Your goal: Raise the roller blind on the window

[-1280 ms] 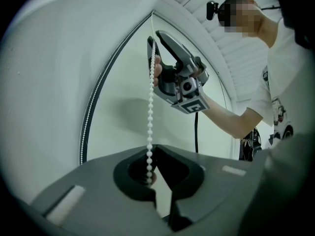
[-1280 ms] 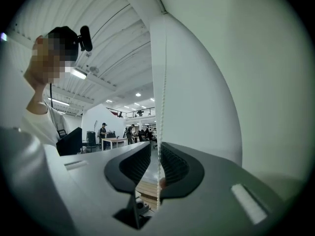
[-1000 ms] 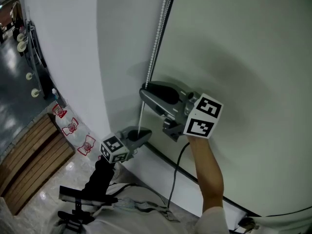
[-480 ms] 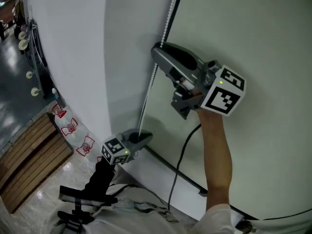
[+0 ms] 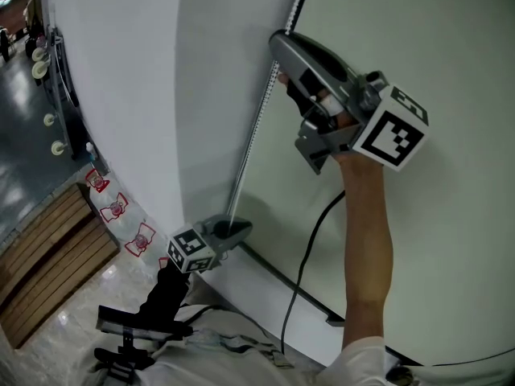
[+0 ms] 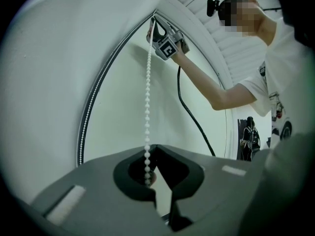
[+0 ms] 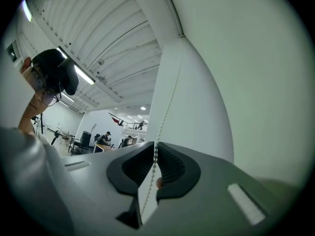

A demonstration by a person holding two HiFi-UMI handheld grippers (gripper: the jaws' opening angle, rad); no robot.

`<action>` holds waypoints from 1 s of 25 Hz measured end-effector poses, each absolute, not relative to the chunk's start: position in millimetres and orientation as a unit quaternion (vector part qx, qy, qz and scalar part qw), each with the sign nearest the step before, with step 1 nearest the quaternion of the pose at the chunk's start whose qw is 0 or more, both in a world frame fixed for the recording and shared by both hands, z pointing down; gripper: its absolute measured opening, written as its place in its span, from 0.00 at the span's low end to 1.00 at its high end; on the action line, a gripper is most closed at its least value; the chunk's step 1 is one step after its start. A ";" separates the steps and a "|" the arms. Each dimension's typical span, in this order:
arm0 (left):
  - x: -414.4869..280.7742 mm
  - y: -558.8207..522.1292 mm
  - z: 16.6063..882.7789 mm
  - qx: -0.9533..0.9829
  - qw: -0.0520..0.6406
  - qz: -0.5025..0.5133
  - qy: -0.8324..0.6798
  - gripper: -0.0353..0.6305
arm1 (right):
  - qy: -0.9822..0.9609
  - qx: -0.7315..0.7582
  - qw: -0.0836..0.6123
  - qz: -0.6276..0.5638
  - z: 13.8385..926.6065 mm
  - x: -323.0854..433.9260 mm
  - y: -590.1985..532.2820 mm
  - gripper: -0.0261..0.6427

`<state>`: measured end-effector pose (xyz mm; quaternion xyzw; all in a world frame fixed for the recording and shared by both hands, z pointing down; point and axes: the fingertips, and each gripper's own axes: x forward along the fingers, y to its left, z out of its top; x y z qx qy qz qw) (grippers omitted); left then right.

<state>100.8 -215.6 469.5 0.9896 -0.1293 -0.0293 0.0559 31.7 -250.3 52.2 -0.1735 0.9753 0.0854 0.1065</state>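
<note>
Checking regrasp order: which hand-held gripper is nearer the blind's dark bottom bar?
Left. The left hand-held gripper sits by the end of the bottom bar, shut on the bead chain. The right hand-held gripper is far up the chain, jaws just closing on it.

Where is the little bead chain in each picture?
Head view: the bead chain slants from top middle down to the left claw.
Left gripper view: centre, hanging straight into that claw.
Right gripper view: centre, between the jaws of the right claw, which have just been closing.
Shared landmark: the pale roller blind beside it.
</note>
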 end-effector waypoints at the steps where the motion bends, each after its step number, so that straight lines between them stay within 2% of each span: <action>1: 100.7 -215.3 469.3 0.990 0.057 -0.029 -0.129 0.05 | 0.975 -0.175 0.106 0.088 51.7 31.2 -249.6 0.07; 20: 102.2 -214.6 465.3 0.989 0.061 -0.031 -0.129 0.05 | 0.980 -0.154 0.119 0.048 58.6 36.5 -234.3 0.06; 25: 103.2 -213.7 463.3 0.990 0.059 -0.033 -0.127 0.05 | 0.981 -0.161 0.097 0.046 80.3 35.2 -234.0 0.06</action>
